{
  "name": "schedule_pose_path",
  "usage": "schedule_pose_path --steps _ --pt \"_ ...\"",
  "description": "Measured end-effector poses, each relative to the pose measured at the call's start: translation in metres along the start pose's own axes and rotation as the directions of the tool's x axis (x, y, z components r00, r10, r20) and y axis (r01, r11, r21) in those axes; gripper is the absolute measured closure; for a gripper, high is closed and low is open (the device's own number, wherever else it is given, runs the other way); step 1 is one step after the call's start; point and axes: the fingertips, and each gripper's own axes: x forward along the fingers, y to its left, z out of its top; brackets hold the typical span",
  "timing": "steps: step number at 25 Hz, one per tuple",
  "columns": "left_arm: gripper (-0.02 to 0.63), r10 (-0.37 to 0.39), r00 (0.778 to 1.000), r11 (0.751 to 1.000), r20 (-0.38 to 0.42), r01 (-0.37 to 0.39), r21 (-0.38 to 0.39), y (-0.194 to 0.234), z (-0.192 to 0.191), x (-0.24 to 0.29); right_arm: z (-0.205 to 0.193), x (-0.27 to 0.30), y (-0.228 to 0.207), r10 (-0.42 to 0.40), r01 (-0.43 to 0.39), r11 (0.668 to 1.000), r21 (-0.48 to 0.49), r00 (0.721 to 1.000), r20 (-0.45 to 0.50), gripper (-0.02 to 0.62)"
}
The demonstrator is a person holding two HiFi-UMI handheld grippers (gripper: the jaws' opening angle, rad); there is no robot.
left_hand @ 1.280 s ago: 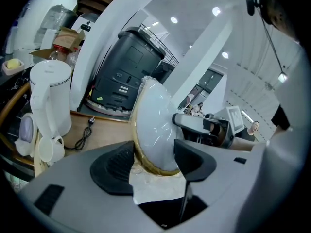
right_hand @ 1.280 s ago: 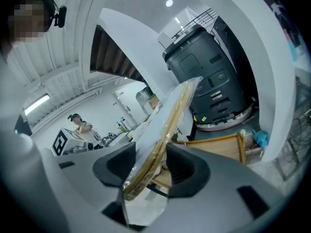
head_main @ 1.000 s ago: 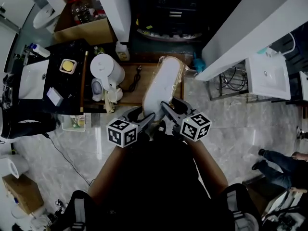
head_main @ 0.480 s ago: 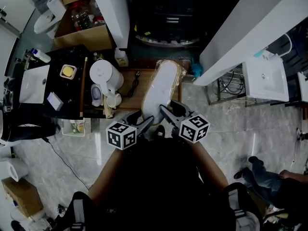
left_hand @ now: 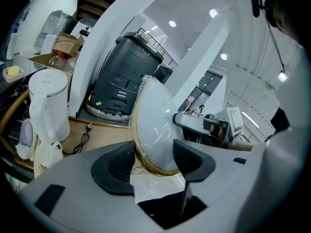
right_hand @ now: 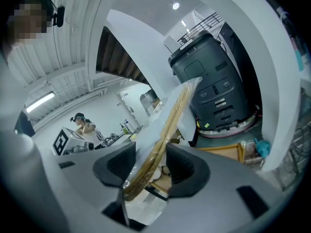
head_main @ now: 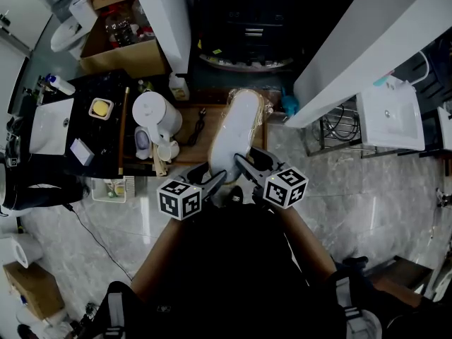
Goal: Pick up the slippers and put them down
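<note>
The left gripper (head_main: 214,174) and the right gripper (head_main: 247,159) are being shown side by side in the head view. The hands that carry them are being hidden there by the marker cubes and by the person's dark clothing. The near end of the slippers (head_main: 236,129) is likewise being covered by the jaws. How many slippers are being wrapped in the clear film cannot be told.

Both forearms are being held forward and drawn in toward each other, the left forearm (head_main: 159,249) and the right forearm (head_main: 308,249) meeting at the pack. Both grippers are being pointed forward and somewhat downward.

In the left gripper view, the left gripper (left_hand: 153,157) is being closed on the slippers (left_hand: 153,120), broad white face toward the camera, tan rim against one pad. In the right gripper view, the right gripper (right_hand: 148,164) is being closed on the same slippers (right_hand: 170,120), seen edge-on, the tan sole running slantwise between the pads.

From the jaws the pack is being stretched away over the wooden table (head_main: 194,136), beside the white kettle (head_main: 155,108). Whether its far tip is being rested on the table cannot be told. A dark machine (left_hand: 124,76) is being shown behind it.
</note>
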Motion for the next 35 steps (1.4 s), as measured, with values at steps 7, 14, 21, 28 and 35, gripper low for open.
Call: schedule_pose_path --steps 7,14,21,28,35 --pt "0.353 -0.002 1.000 1.000 -0.007 0.002 0.003 0.003 0.002 0.000 0.001 0.003 -0.001 -0.006 0.006 1.000 0.005 1.000 0.002 0.397" --pt "0.353 -0.006 1.000 1.000 -0.021 0.006 0.000 0.009 0.002 0.001 -0.001 0.008 -0.002 -0.013 0.014 1.000 0.015 1.000 -0.005 0.397" --pt "0.353 -0.012 0.998 1.000 -0.054 0.011 -0.024 0.017 -0.006 0.000 -0.012 0.014 -0.003 -0.024 0.026 0.999 0.039 0.999 -0.027 0.397" --pt "0.353 -0.014 0.995 0.998 -0.097 0.008 -0.057 0.030 -0.014 0.010 -0.025 0.025 -0.017 -0.034 0.039 0.997 0.073 0.997 -0.066 0.397" --pt "0.353 -0.002 0.988 0.996 -0.157 -0.013 -0.091 0.057 -0.031 0.026 -0.049 0.047 -0.038 -0.031 0.046 0.992 0.116 0.991 -0.128 0.397"
